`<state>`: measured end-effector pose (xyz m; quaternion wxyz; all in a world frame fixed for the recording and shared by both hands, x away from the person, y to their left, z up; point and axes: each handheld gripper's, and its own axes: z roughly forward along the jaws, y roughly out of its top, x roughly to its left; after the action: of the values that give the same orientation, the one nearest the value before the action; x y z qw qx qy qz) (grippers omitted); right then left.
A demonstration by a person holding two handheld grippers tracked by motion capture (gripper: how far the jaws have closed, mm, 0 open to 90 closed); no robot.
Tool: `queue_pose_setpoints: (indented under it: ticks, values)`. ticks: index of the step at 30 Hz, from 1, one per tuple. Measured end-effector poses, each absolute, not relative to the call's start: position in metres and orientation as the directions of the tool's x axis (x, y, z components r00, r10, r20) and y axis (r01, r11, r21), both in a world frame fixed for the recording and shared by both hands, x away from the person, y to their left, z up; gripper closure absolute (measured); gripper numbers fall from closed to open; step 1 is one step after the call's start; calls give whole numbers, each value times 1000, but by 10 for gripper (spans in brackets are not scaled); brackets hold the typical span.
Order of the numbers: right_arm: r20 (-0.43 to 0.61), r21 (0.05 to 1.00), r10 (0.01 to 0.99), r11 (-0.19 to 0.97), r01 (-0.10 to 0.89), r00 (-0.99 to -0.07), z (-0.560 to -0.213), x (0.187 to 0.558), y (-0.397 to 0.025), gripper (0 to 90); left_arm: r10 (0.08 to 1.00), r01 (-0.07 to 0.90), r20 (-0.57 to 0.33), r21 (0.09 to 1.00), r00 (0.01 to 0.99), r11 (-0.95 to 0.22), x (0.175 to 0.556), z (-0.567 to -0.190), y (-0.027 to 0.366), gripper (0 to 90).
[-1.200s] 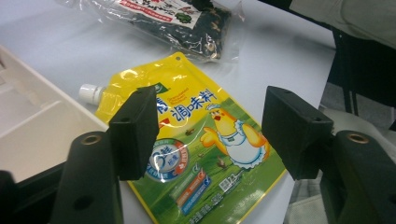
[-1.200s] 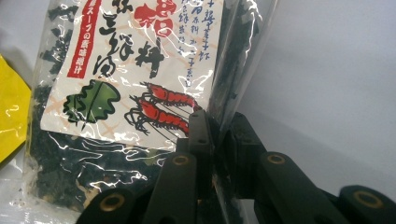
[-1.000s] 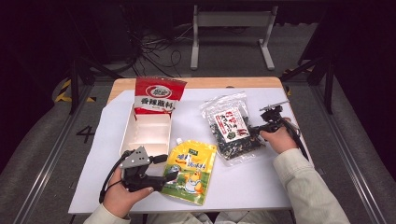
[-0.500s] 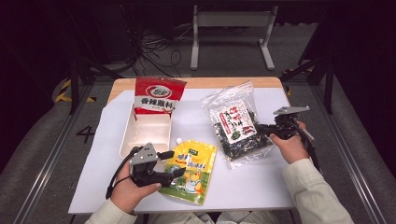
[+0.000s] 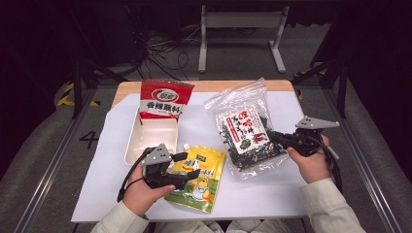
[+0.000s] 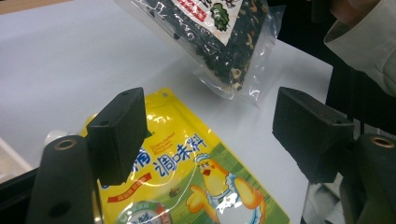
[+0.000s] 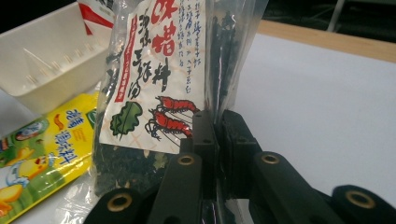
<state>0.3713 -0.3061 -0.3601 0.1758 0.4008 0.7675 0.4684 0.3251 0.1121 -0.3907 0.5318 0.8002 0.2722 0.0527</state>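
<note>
1. Right gripper [image 5: 273, 137]: jaws pinched together on the edge of the clear seaweed bag [image 5: 245, 130]; in the right gripper view the plastic is clamped between the two black pads [image 7: 204, 128].
2. Seaweed bag: lifted and tilted, its top corner raised toward the far edge of the table [image 5: 286, 194], its near corner hanging just above the white cover by the right hand [image 5: 311, 162]. One second ago it lay flat by the right edge; half a second ago it was already partly raised. It now stands higher and reaches further toward the far edge.
3. Left gripper [image 5: 187, 165]: jaws spread wide, nothing between them. In the left gripper view they straddle the top part of the yellow chicken-seasoning pouch [image 6: 187, 177]; cannot tell if either pad touches it.
4. Since one second ago the left gripper has advanced from beside the pouch's left edge to over the pouch.
5. Yellow pouch lies flat near the near edge of the table, left of centre, position unchanged.
6. White tray [image 5: 133, 141] sits toward the left edge, with the red seasoning packet [image 5: 164, 99] propped at its far end; both unchanged.
</note>
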Motion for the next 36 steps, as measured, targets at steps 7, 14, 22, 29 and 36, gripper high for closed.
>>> queue_pose_setpoints:
  ticks: [7, 14, 22, 29, 36]
  values:
    - [92, 884, 753, 240, 402, -651, -350, 354, -300, 842, 502, 398, -221, 875, 836, -277, 338, -388, 94, 255]
    - [83, 899, 731, 238, 368, -677, -342, 345, -293, 842, 505, 424, -245, 862, 827, -276, 346, -393, 78, 251]
    - [70, 906, 716, 246, 345, -695, -340, 336, -282, 842, 484, 434, -260, 852, 836, -292, 346, -398, 69, 249]
    - [82, 911, 702, 236, 339, -708, -340, 332, -271, 841, 465, 465, -310, 844, 829, -266, 346, -400, 61, 267]
    - [81, 916, 681, 237, 324, -727, -340, 328, -261, 838, 461, 448, -297, 855, 836, -262, 343, -397, 56, 334]
